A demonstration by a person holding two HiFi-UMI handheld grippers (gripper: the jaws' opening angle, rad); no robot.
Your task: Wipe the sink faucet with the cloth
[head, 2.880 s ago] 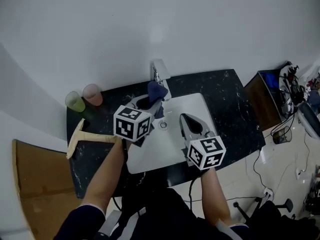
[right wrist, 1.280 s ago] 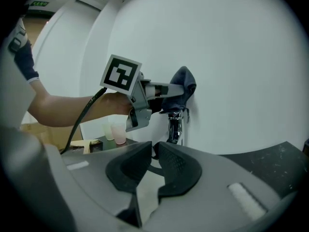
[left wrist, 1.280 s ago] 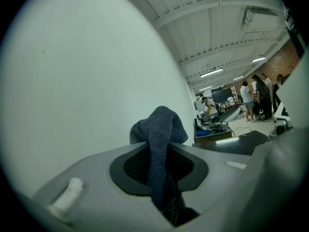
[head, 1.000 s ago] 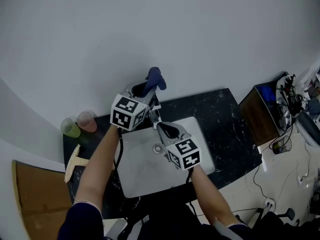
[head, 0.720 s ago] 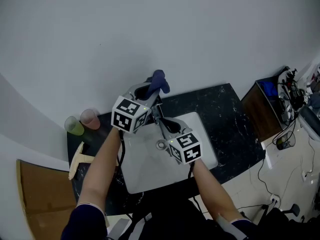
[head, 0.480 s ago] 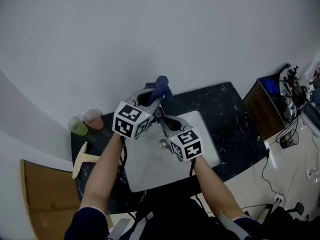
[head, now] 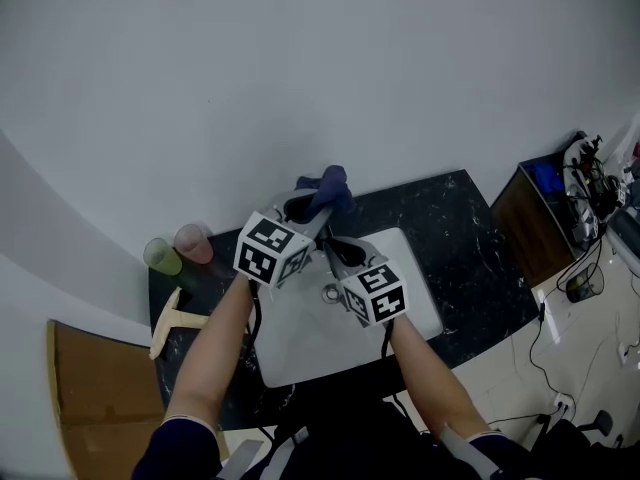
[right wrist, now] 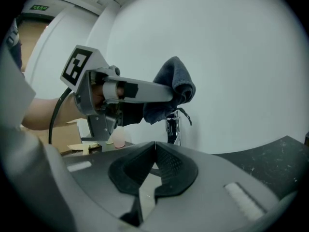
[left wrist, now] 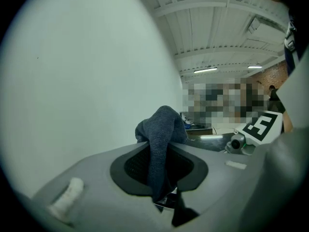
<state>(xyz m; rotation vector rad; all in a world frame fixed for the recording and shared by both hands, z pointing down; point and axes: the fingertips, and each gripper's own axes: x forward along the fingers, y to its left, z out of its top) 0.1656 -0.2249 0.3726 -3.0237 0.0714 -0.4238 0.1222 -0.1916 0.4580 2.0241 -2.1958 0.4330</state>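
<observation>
- Fingers (left wrist: 133, 166) of the left gripper (left wrist: 161, 149) clamp a bunched dark blue knitted cloth (left wrist: 161, 124) at the top of the chrome faucet (right wrist: 173, 127).
- Empty right gripper (right wrist: 154, 146): fingers pressed together.
- One cloth, one faucet, two cups: green cup (head: 160, 258), pink cup (head: 193, 243).

A plain, pale grey wall (head: 300, 58) rises behind the black, white-veined worktop (head: 455, 218), which runs along it. Past the worktop's right edge stands a brown wooden cabinet (head: 512, 218), and cables (head: 572, 286) trail over the light tiled floor (head: 510, 358) beside it. Off the worktop's near left corner a brown board (head: 100, 398) shows. The left gripper view takes in a white ribbed ceiling (left wrist: 227, 28) with lit strip lights (left wrist: 205, 70), and a brick wall (left wrist: 277, 74) far off.
</observation>
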